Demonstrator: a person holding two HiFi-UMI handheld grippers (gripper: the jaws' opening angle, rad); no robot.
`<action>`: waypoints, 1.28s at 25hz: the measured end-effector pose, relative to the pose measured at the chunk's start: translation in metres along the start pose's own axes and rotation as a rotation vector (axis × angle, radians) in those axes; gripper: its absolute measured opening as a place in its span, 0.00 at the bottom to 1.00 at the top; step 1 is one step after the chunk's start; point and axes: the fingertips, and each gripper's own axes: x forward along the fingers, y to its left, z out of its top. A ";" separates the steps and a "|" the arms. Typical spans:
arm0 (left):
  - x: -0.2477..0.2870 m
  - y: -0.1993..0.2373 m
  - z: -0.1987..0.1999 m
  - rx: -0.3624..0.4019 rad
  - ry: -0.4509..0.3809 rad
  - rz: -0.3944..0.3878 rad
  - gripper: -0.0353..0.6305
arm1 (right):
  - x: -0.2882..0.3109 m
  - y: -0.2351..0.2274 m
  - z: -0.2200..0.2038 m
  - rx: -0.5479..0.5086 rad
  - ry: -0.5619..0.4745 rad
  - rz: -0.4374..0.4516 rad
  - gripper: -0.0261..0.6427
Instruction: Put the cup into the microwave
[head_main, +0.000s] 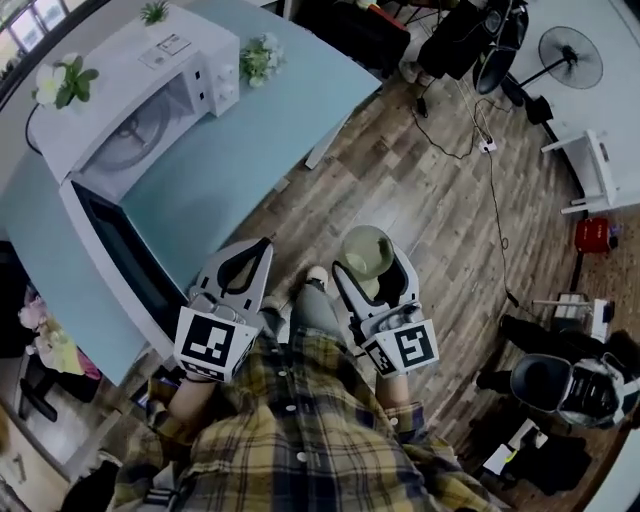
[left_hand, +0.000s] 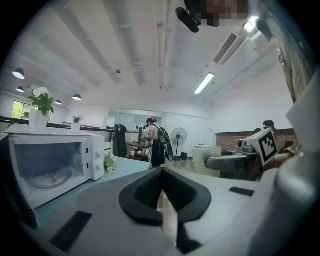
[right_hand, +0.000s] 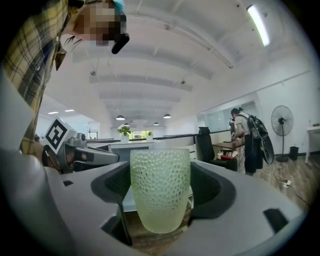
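Plaid shirt (head_main: 300, 430) fills the bottom of the head view; just past it both grippers point fwd over the wood floor (head_main: 430, 200). L gripper (head_main: 258, 255) has its jaws pressed together w/ nothing btwn them. R gripper (head_main: 372, 265) clasps the cup (head_main: 366, 250), upright, mouth up. Ahead & left of the L jaws the microwave (head_main: 140, 100) sits on the teal table (head_main: 260, 130), its door (head_main: 115, 250) hanging open. Left gripper view: jaws meet, only a thin slit btwn them, empty; microwave is left of them, R gripper & cup off to their right. Right gripper view: pale green dimpled cup stands btwn the jaws, both pads (right_hand: 210, 187) against its sides, held clear of any surface; L gripper shows left of the jaws.
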 end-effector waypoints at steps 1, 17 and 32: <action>0.000 0.004 -0.002 -0.012 0.004 0.016 0.04 | 0.010 0.001 0.001 -0.005 0.002 0.028 0.56; -0.009 0.108 0.005 -0.163 -0.080 0.572 0.04 | 0.188 0.028 0.016 -0.070 0.025 0.616 0.56; -0.036 0.118 0.021 -0.169 -0.116 0.986 0.04 | 0.243 0.062 0.039 -0.048 -0.005 1.013 0.56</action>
